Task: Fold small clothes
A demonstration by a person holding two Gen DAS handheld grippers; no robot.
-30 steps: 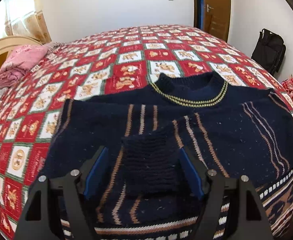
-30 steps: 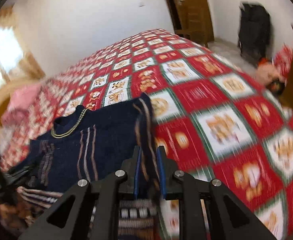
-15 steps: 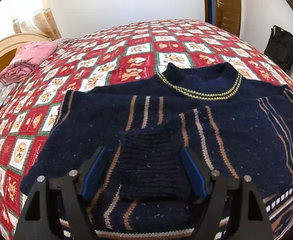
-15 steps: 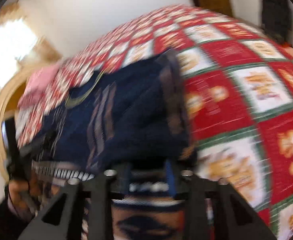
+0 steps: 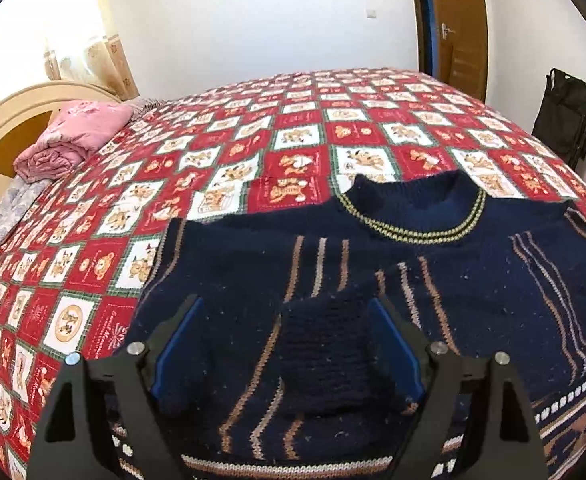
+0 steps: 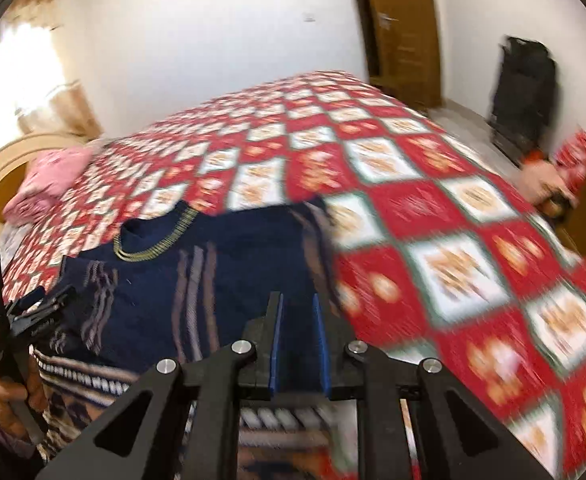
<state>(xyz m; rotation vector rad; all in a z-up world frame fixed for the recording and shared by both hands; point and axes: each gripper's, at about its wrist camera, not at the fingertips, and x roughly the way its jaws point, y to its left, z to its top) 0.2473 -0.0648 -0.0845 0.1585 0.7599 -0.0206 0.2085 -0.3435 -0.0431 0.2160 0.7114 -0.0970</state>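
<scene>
Two grippers: both over one navy sweater (image 5: 473, 280) spread on a bed.
Left gripper (image 5: 289, 344): jaws stand wide and have just been opening further; the blue pads (image 5: 177, 344) touch nothing.
Between the left fingers: the ribbed cuff (image 5: 325, 352) of a sleeve folded across the sweater's front, lying loose with a gap to each pad.
Ahead of the left fingers: tan and white stripes, then the collar (image 5: 413, 216) with its yellow-striped band, farthest from the fingertips.
Right gripper (image 6: 296, 308): jaws nearly together, pinching a thin fold of the sweater's edge (image 6: 297, 344) between the blue pads; the view is blurred.
Left of the right fingers: the sweater body (image 6: 221, 272) and the collar beyond it; further left, the person's hand (image 6: 13, 400) holding the other gripper's handle.
Right of the right fingers: bare red-and-white bear-print bedspread (image 6: 453, 264).
Beyond the sweater: the bedspread runs to a white wall; a pink folded blanket (image 5: 73, 140) lies by the headboard (image 5: 1, 132), far left of the left fingers.
Far right: a black bag (image 5: 565, 116) against the wall, near a wooden door (image 5: 457, 28).
</scene>
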